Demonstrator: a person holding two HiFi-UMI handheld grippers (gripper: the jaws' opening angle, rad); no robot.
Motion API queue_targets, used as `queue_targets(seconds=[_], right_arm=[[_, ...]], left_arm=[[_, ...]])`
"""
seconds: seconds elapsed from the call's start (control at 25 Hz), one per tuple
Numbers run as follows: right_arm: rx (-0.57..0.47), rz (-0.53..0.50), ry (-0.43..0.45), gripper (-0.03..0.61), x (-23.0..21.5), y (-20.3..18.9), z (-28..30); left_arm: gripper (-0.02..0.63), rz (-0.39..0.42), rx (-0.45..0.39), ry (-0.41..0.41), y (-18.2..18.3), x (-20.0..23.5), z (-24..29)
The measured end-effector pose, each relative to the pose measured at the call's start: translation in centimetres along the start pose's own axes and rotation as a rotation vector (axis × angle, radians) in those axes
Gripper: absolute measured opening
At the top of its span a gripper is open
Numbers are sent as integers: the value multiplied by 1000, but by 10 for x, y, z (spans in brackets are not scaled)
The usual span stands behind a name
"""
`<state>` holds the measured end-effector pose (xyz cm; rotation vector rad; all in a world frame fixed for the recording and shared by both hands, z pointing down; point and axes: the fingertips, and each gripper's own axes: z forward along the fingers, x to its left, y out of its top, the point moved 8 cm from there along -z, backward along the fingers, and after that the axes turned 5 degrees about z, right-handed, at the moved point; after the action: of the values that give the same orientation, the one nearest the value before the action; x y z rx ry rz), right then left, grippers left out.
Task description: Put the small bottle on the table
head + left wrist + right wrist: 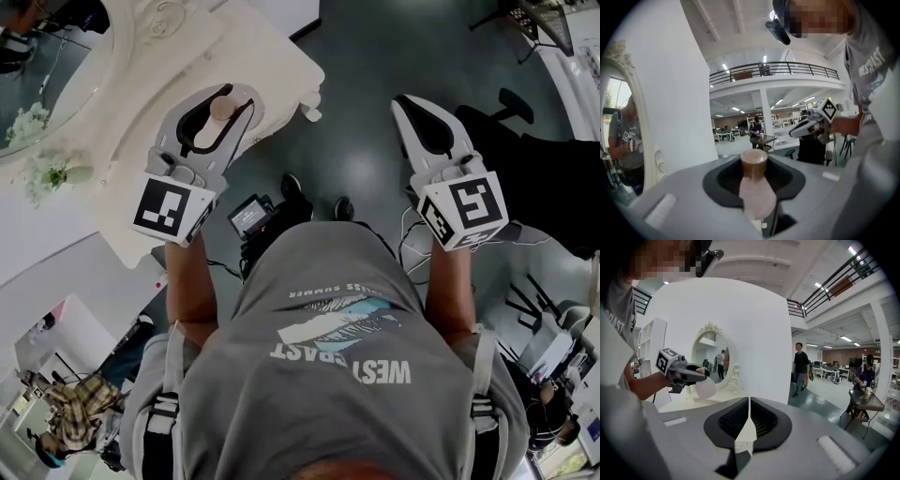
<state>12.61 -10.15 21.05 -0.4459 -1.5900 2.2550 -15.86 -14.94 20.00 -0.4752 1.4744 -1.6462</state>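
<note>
The small bottle (222, 110), pale pink with a brownish cap, sits between the jaws of my left gripper (236, 97), which is shut on it. In the left gripper view the bottle (756, 187) stands cap up between the two jaws. The bottle hangs over the right end of the white dressing table (272, 66). From the right gripper view, the bottle's round body (705, 389) is a little above the tabletop (684, 404). My right gripper (405, 101) is off to the right over the dark floor, its jaws shut together with nothing between them.
An oval mirror (47, 84) in an ornate white frame and white flowers (42, 173) stand on the table's left part. A black device with a screen (251, 216) lies on the floor by the person's feet. An office chair (511, 112) is at the right.
</note>
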Motion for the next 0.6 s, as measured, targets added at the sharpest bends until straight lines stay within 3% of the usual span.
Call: queue_targets(seconds=[0.6], right_arm=[[89, 39, -56, 15, -9, -10, 58]], left_arm=[[126, -41, 41, -43, -52, 67, 43]])
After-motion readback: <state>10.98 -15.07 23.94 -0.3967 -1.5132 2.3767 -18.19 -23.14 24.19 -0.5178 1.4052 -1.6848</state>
